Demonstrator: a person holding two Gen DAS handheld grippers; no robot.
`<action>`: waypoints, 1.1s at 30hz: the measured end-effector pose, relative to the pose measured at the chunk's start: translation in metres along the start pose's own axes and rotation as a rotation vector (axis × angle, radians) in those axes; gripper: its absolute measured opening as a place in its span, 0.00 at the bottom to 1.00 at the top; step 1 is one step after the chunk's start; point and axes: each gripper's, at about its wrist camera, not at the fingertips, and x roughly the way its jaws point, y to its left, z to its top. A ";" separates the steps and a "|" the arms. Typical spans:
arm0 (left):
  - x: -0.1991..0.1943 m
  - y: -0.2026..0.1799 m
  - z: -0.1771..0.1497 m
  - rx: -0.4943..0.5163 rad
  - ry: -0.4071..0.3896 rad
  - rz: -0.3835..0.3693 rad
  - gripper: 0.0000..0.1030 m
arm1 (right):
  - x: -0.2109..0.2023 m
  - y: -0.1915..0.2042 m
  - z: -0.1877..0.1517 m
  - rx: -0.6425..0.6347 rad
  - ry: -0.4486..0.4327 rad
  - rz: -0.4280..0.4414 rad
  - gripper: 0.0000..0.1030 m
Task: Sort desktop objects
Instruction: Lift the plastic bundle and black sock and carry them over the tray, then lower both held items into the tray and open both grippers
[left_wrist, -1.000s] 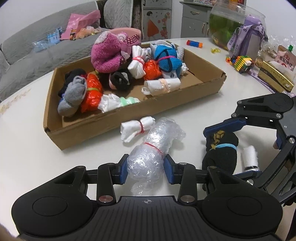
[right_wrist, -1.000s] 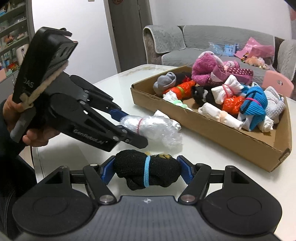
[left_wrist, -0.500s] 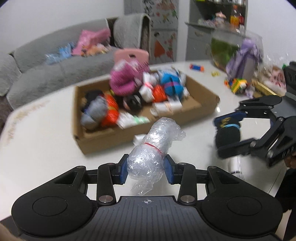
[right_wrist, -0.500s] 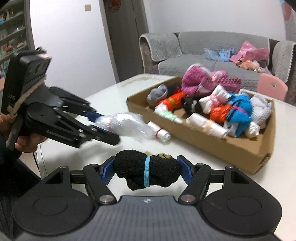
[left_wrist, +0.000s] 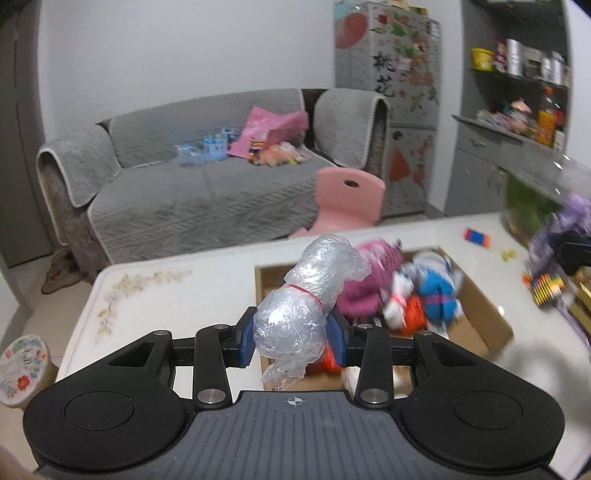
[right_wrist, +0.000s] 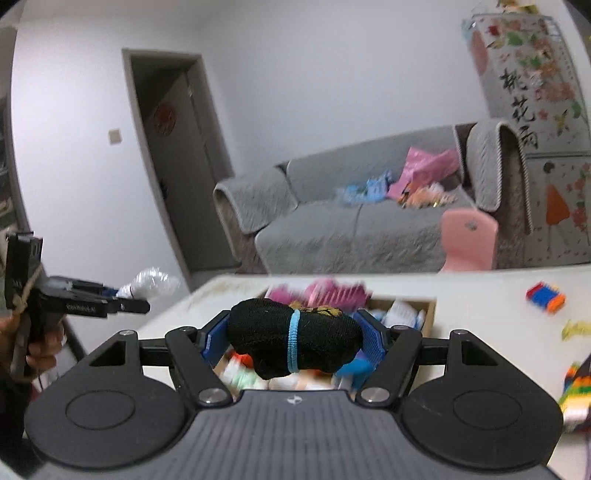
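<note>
My left gripper (left_wrist: 291, 334) pinches a clear plastic bundle (left_wrist: 308, 306), held up over the cardboard box (left_wrist: 484, 314). My right gripper (right_wrist: 291, 338) clamps a black sock roll (right_wrist: 291, 338) above the same box, tilted slightly down. The white table (left_wrist: 177, 295) is blurred; a grey sofa (left_wrist: 192, 184) sits at twelve o'clock.

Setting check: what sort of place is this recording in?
Most likely a home living room: a grey covered sofa strewn with toys, a small pink chair, and a decorated fridge behind the white table.
</note>
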 end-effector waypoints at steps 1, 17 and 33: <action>0.007 0.000 0.007 -0.005 -0.004 0.005 0.45 | 0.004 -0.002 0.007 -0.001 -0.011 -0.004 0.65; 0.138 -0.012 0.032 -0.030 0.096 0.030 0.44 | 0.098 -0.028 0.020 -0.007 0.052 -0.062 0.66; 0.174 -0.015 0.009 -0.008 0.195 0.018 0.46 | 0.133 -0.020 -0.015 -0.110 0.187 -0.210 0.67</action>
